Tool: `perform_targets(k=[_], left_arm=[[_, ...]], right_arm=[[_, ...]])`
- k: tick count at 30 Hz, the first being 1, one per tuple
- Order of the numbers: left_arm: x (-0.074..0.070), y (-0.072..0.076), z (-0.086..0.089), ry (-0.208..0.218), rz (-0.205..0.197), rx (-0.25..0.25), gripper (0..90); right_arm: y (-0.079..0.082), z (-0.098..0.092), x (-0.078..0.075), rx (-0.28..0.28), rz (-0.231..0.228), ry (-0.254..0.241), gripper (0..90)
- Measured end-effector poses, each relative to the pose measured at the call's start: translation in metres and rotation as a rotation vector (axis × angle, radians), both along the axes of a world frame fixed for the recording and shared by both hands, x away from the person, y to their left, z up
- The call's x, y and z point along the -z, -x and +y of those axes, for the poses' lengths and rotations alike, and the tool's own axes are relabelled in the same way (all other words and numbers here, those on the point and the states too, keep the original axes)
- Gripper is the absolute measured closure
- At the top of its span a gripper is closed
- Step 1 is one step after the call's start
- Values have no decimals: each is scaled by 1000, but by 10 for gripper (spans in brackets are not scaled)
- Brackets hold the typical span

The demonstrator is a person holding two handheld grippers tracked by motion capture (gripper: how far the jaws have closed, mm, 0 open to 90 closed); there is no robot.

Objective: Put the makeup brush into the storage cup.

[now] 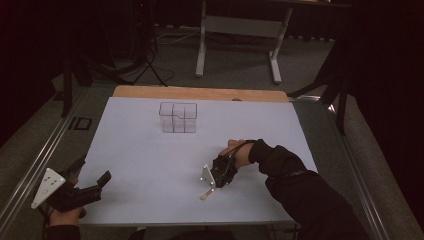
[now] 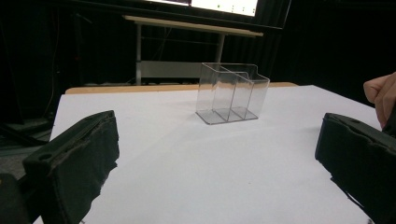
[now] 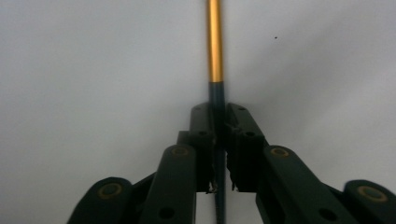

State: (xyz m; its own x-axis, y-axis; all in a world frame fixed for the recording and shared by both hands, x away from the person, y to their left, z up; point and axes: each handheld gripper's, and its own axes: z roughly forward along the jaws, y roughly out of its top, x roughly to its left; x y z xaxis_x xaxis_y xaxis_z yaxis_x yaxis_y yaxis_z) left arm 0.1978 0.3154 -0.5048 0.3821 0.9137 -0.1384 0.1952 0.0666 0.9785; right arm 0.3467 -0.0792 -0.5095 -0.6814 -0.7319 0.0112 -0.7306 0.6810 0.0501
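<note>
A thin brush with a dark handle and a gold band (image 3: 215,42) lies on the white table sheet (image 1: 150,165). Its pale tip (image 1: 205,195) pokes out below my right gripper (image 1: 210,187). In the right gripper view the right gripper (image 3: 220,116) points down at the sheet, jaws shut on the brush's dark handle. My left gripper (image 1: 95,187) rests at the table's near left corner, open, with nothing between its wide-apart jaws (image 2: 217,158). A clear plastic box with compartments (image 1: 178,117) (image 2: 231,93) stands upright toward the back of the sheet, apart from both grippers.
The sheet covers a wooden table whose bare edge (image 1: 200,93) runs along the back. A white desk frame (image 1: 240,30) and tripod legs (image 1: 145,65) stand on the floor beyond. The person's right hand (image 2: 380,93) shows in the left gripper view.
</note>
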Motion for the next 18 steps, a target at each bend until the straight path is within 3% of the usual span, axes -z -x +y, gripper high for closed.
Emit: perform_targets(k=[4,8,11,18], left_arm=[[0,0,0,0,-4,0,0],[-1,0,0,2,-5,-1,0],[-1,0,0,3,-6,-2,0],[-2,1,0,0,-13,-4,0]], right_arm=[[-1,1,0,11,4,7,827],[-5,2,-9,65,19,-29,830],[-8,0,-20,127,58,-93,831],[-12,-11,-33,236,79,-186,831]])
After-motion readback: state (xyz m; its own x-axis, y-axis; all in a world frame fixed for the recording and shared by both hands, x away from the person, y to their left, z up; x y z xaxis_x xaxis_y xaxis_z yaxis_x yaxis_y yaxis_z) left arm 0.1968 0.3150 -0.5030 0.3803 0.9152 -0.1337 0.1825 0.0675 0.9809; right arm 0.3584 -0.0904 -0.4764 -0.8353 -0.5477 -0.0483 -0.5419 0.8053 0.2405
